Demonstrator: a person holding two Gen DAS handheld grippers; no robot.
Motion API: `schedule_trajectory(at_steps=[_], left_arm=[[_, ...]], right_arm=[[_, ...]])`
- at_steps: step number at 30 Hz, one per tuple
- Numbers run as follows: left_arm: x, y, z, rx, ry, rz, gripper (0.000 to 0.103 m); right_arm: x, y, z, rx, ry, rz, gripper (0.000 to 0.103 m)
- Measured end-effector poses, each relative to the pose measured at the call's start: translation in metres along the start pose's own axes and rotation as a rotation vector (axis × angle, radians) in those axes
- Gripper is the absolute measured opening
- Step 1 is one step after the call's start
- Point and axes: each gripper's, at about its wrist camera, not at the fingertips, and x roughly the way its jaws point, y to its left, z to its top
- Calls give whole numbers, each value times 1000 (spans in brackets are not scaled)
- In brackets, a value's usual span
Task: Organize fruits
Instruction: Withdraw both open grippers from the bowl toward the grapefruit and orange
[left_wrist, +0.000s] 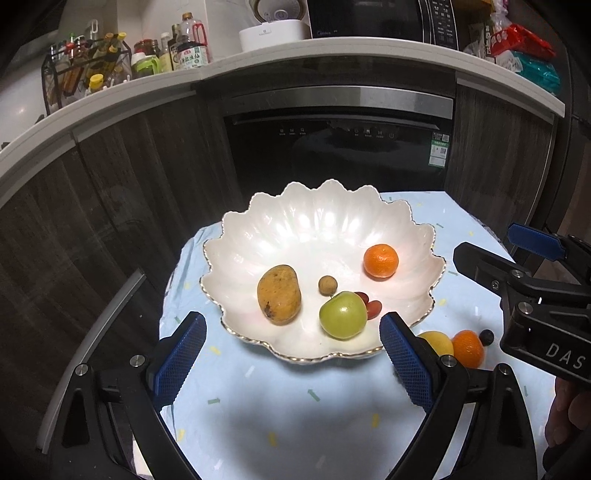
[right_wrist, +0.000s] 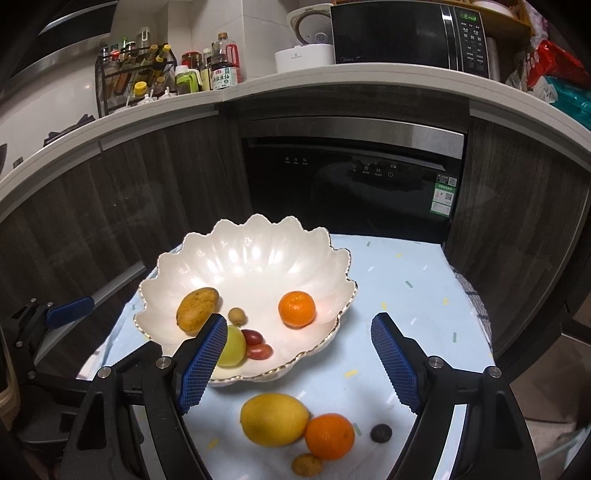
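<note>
A white scalloped bowl (left_wrist: 325, 225) (right_wrist: 251, 258) stands on a light blue cloth. It holds a mango (left_wrist: 279, 294) (right_wrist: 197, 308), a green apple (left_wrist: 342, 314) (right_wrist: 233, 347), a tangerine (left_wrist: 381, 261) (right_wrist: 297, 309), a small brown longan (left_wrist: 328, 285) (right_wrist: 236, 316) and two red grape tomatoes (left_wrist: 371, 304) (right_wrist: 256, 343). On the cloth in front lie a lemon (right_wrist: 274, 419), an orange (right_wrist: 329, 435), a dark round fruit (right_wrist: 381, 432) and a small brown fruit (right_wrist: 306, 464). My left gripper (left_wrist: 293, 363) is open and empty before the bowl. My right gripper (right_wrist: 299, 363) is open and empty above the loose fruits.
The cloth covers a small table (right_wrist: 406, 295) before a dark dishwasher (right_wrist: 354, 184) and wood cabinets. A counter above carries bottles (right_wrist: 221, 70), a rice cooker and a microwave (right_wrist: 406, 33). The right gripper also shows at the right of the left wrist view (left_wrist: 524, 295).
</note>
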Motion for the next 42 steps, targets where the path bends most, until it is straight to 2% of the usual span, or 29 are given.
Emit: schedule_trajectory(at_steps=[6,12,23,42], left_arm=[[-18,-1,-3,-5,-23,5,99],[-33,-8,-9,-5,-40,-1,100],[-55,-27,-23,-1,-54,-48,100],[-49,-63,-39,53,-33,-131,100]], right_arm=[[-19,0,-4,-2,-19,-13,81],[-40,-4,-10,1,-43,-42,86],[-70,-16,-24,2,-66,-76,86],[-82,-47,-58,23,-33,-127,86]])
